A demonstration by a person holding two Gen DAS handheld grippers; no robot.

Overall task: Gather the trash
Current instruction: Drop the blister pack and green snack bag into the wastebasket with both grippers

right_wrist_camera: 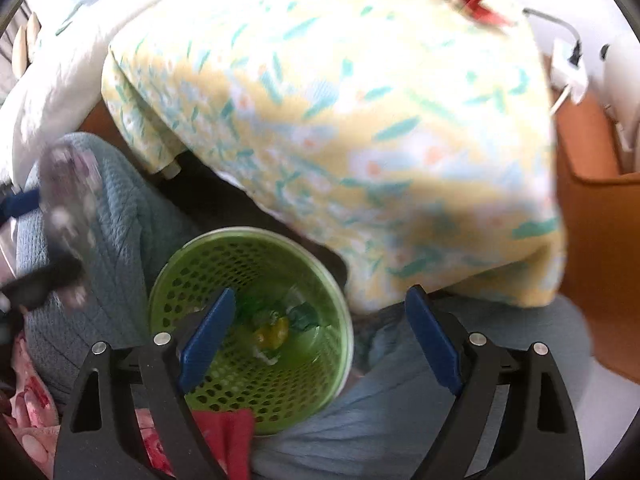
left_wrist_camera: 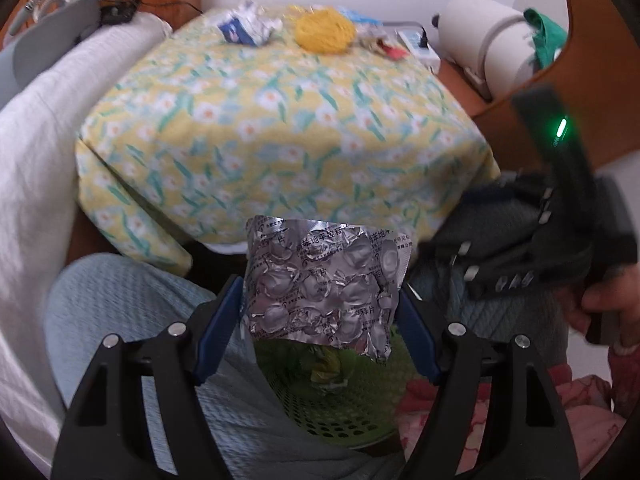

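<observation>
My left gripper (left_wrist_camera: 319, 292) is shut on a crumpled silver blister pack (left_wrist_camera: 324, 280), whose edges sit between the blue pads. Right under it stands a green perforated basket (left_wrist_camera: 340, 412). In the right wrist view my right gripper (right_wrist_camera: 320, 294) is open and empty, pointing down over the basket's rim (right_wrist_camera: 248, 236). A yellow wrapper (right_wrist_camera: 272, 334) and green scraps lie inside. The blister pack (right_wrist_camera: 68, 208) shows blurred at the left. On the far side of the floral table (left_wrist_camera: 280, 128) lie a crumpled blue-white packet (left_wrist_camera: 248, 26), a yellow wad (left_wrist_camera: 324, 32) and a red wrapper (left_wrist_camera: 390, 48).
The basket stands between a person's knees in blue-grey quilted trousers (left_wrist_camera: 120, 308), below the table's front edge. A white blanket (left_wrist_camera: 40, 160) lies to the left. A white cylindrical appliance (left_wrist_camera: 484, 40) and a power strip (left_wrist_camera: 416, 46) sit far right, beside a wooden panel (left_wrist_camera: 580, 80).
</observation>
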